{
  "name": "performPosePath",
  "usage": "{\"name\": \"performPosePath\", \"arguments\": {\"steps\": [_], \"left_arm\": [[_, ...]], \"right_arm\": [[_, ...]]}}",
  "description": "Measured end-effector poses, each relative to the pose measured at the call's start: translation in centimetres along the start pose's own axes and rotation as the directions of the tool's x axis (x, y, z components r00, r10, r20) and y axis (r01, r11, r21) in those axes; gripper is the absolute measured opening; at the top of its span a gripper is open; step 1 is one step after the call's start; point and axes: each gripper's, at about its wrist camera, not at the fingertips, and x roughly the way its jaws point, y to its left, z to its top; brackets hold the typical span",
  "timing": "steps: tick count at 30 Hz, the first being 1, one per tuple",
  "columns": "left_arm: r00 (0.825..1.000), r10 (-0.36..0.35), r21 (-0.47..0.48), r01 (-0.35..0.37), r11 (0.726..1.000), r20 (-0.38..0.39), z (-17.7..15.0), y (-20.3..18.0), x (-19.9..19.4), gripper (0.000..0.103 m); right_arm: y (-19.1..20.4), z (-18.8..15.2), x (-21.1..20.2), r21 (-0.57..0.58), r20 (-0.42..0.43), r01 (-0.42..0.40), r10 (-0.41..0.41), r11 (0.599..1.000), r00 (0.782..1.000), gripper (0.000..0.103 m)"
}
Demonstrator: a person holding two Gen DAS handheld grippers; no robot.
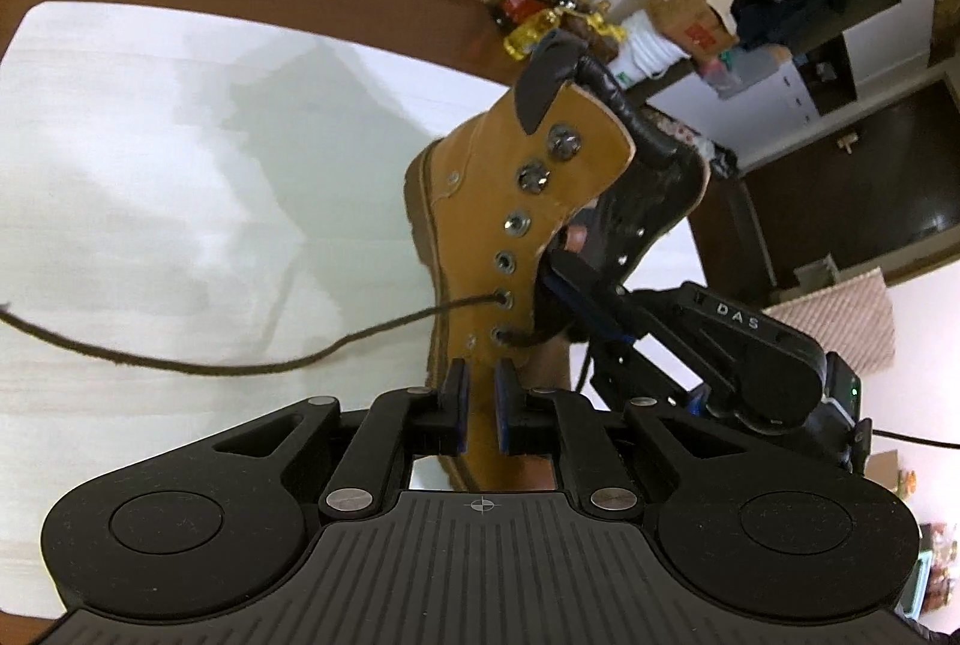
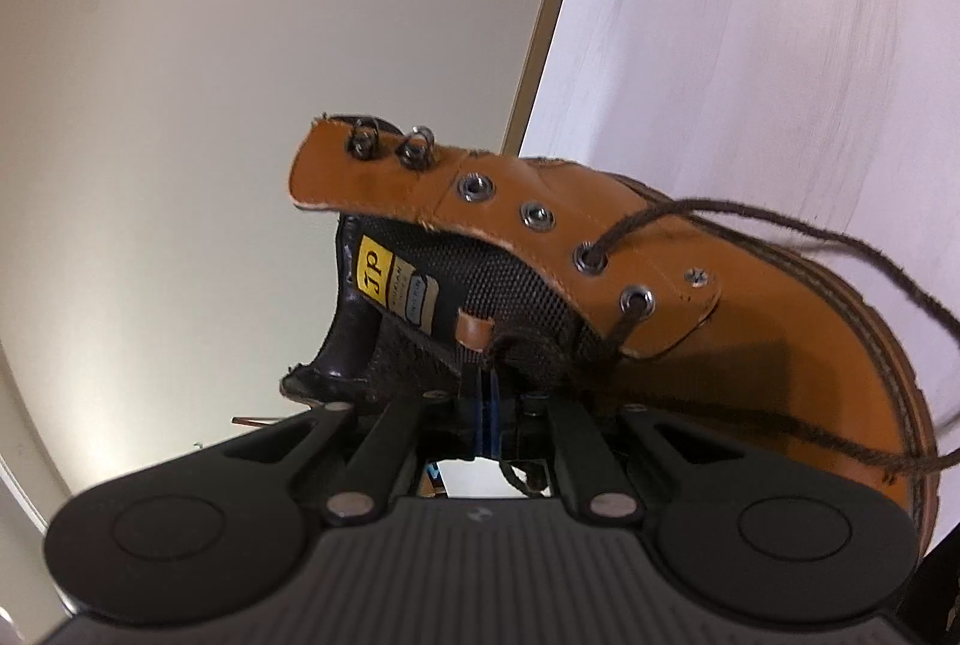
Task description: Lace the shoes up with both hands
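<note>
On the pale table (image 1: 150, 153), tan boot (image 1: 480, 201) tilted, cuff raised, right claw (image 2: 485, 408) clenched on its tongue (image 2: 480, 285), left claw (image 1: 478, 408) released.

A tan leather work boot (image 1: 474, 201) with a black padded collar and a brown rubber sole is sitting on a pale wood-grain tabletop (image 1: 180, 153), its eyelet flaps spread open and its black mesh tongue (image 2: 480, 279), bearing a yellow label, showing between them. A dark brown lace (image 1: 240, 363) is passing through only the two lowest metal eyelets on each flap, leaving the upper eyelets and the two speed hooks near the collar bare. Its loose ends are trailing off across the table on both sides of the boot.
</note>
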Motion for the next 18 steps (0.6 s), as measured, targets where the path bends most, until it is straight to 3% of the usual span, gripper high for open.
{"name": "performPosePath", "arguments": {"steps": [4, 6, 8, 10, 11, 12, 14, 18], "left_arm": [[1.0, 0.013, 0.015, -0.013, 1.0, -0.003, 0.0, 0.2, 0.0, 0.012], [1.0, 0.026, 0.031, -0.026, 0.999, 0.002, 0.0, 0.2, 0.0, 0.017], [0.995, 0.092, 0.137, -0.095, 0.986, 0.024, 0.5, -0.5, 0.4, 0.021], [0.989, 0.14, 0.247, -0.147, 0.958, 0.046, 0.8, -1.3, 0.7, 0.021], [0.984, 0.166, 0.357, -0.179, 0.917, 0.068, 0.9, -2.2, 1.2, 0.023], [0.983, 0.171, 0.384, -0.186, 0.904, 0.073, 0.9, -2.4, 1.3, 0.024], [0.979, 0.173, 0.532, -0.202, 0.822, 0.104, 1.2, -3.6, 2.0, 0.024], [0.987, 0.117, 0.589, -0.159, 0.793, 0.11, 1.9, -4.3, 2.1, 0.021]], "right_arm": [[0.0, -0.2, 0.7, -0.037, -0.011, -0.003, 0.003, 0.999, 1.0, 0.004], [0.0, -0.2, 0.9, -0.047, -0.022, -0.003, 0.002, 0.999, 1.0, 0.004], [0.0, 0.0, 1.0, -0.053, -0.028, 0.0, -0.002, 0.999, 1.0, 0.004], [-0.1, 0.1, 1.0, -0.058, -0.035, 0.004, -0.006, 0.998, 0.999, 0.004], [-0.1, 0.2, 1.1, -0.061, -0.039, 0.005, -0.008, 0.998, 0.999, 0.004], [-0.1, 0.3, 1.1, -0.064, -0.042, 0.007, -0.01, 0.998, 0.999, 0.004], [-0.1, 0.5, 1.1, -0.07, -0.049, 0.01, -0.014, 0.998, 0.999, 0.004], [-0.2, 0.8, 1.3, -0.081, -0.062, 0.017, -0.022, 0.997, 0.998, 0.004]]}}
